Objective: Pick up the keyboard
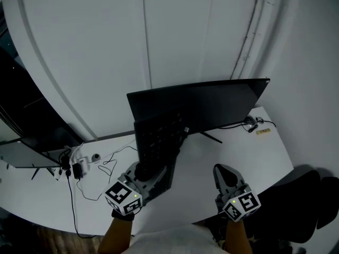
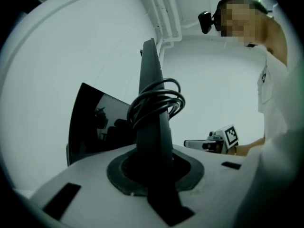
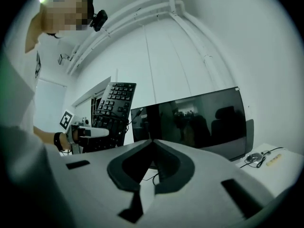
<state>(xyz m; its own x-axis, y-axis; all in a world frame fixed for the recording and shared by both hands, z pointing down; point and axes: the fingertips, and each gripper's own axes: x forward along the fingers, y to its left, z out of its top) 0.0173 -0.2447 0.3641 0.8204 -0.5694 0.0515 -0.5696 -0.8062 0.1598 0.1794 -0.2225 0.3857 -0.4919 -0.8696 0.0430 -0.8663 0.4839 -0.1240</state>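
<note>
Keyboard [image 1: 156, 142]: black, was held upright above the white surface [image 1: 254, 152], just in front of the dark monitor [image 1: 212, 105]. Its cable [image 2: 156, 101] was seen coiled against it.
Left claw [image 1: 142, 172]: was clamped on the keyboard's lower end.
Right claw [image 1: 225, 173]: was closed with nothing held, and was kept well apart from the keyboard.

Left tool [image 1: 144, 173] clamped, right tool [image 1: 226, 172] closed

Left gripper [image 1: 144, 172]: pale grey shell, dark collar round the jaws.
Right gripper [image 1: 223, 172]: same grey build.
Marker cubes [image 1: 125, 196]: white faces, black square patterns.
Shirt [image 2: 280, 127]: white.
Wristband [image 3: 57, 141]: black.
Head camera [image 3: 99, 18]: black.
</note>
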